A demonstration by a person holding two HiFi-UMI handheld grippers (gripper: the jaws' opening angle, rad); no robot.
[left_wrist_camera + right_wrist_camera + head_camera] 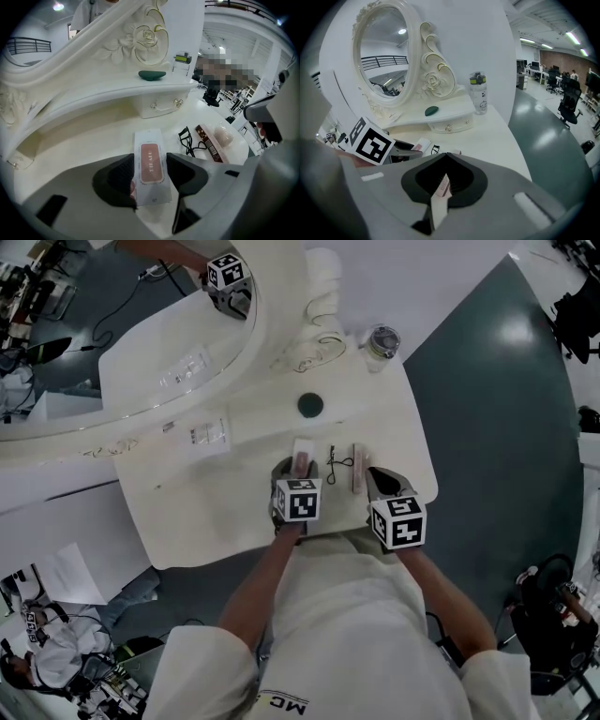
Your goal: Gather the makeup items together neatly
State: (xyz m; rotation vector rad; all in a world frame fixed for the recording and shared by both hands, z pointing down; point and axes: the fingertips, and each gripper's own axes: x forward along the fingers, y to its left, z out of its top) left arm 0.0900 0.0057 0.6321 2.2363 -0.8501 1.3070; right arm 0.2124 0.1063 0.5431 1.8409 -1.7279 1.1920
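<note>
- Packet (149, 145), white with a pink label, shows low in the middle of the left gripper view. In the head view it is at the centre, near the front of the white table (206, 512).
- Left gripper (150, 163) is clamped on it, one jaw at each long edge.
- Right gripper (445, 161), lower right of centre in the head view, is clenched on a thin sachet (439, 199) seen edge-on.
- Eyelash curler (336, 463) and long brown box (358, 468) lie just right of the packet.
- Green dish (310, 406) sits above them.
- Bottle (382, 341) stands at upper right, beside the mirror (94, 315).
</note>
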